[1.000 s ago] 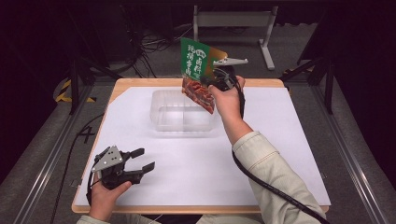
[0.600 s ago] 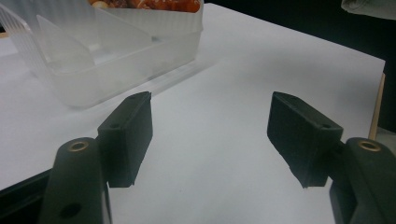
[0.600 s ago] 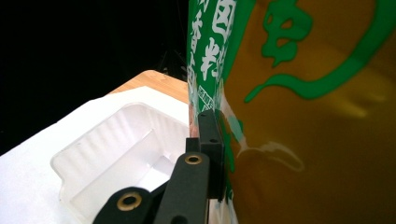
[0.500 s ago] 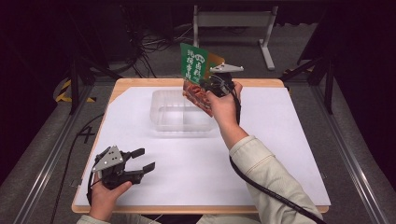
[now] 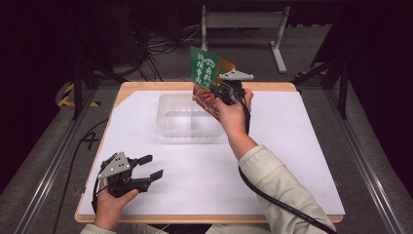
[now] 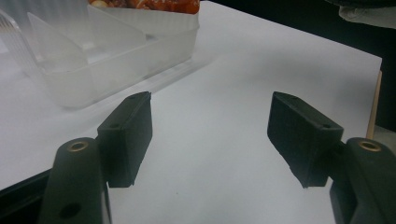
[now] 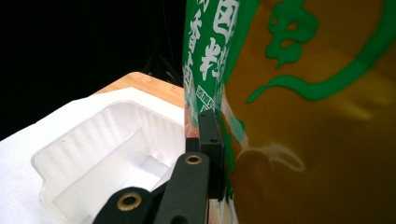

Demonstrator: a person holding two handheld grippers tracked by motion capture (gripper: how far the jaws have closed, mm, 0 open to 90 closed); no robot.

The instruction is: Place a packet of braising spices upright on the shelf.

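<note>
Green and orange, the snack bag bears white Chinese characters down its green side; they are too blurred to read with certainty. Its lower part is clear and shows reddish food. The right tongs are pressed together on the bag, pinching it at its side, and hold it upright in the air over the far right corner of a clear plastic tray. In the right gripper view the bag stands just behind the closed jaws, with the ribbed tray below and to the left.

The left tongs rest low at the near left of the table, jaws spread with nothing between them, well apart from the tray. In the left gripper view the tray lies ahead on the white sheet.

The table has a pale wooden edge and a white sheet over its top. Around it the room is dark, with cables on the grey floor, a light metal stand beyond, and yellow-black tape at left.
</note>
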